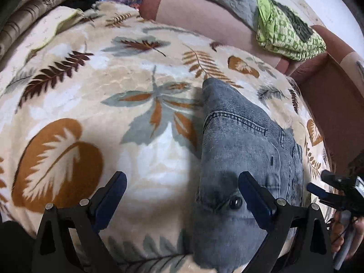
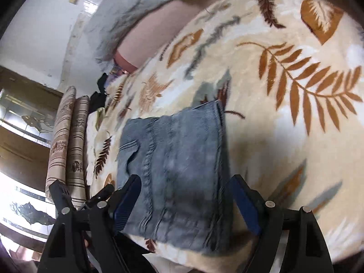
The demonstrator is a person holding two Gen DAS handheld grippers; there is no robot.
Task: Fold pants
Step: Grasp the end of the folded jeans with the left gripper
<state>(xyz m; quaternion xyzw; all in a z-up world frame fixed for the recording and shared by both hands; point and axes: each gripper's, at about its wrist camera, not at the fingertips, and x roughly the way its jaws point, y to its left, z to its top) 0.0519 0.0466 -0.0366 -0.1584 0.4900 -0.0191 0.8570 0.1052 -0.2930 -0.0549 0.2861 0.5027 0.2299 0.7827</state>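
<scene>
Claws (image 1: 182, 191) (image 2: 185, 195) wide, empty above pants (image 2: 175, 163)

One pants (image 1: 245, 141), two cushions (image 2: 68, 141), one blanket (image 1: 136, 79).

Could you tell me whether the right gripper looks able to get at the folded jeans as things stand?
Probably yes: the right gripper is open just above the jeans, which lie flat on the leaf-print blanket with nothing between them.

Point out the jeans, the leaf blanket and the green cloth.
jeans (image 2: 182, 159): right wrist view, middle of folded denim.
leaf blanket (image 1: 91, 79): left wrist view, bare patch.
green cloth (image 1: 284, 36): left wrist view, its middle.
</scene>
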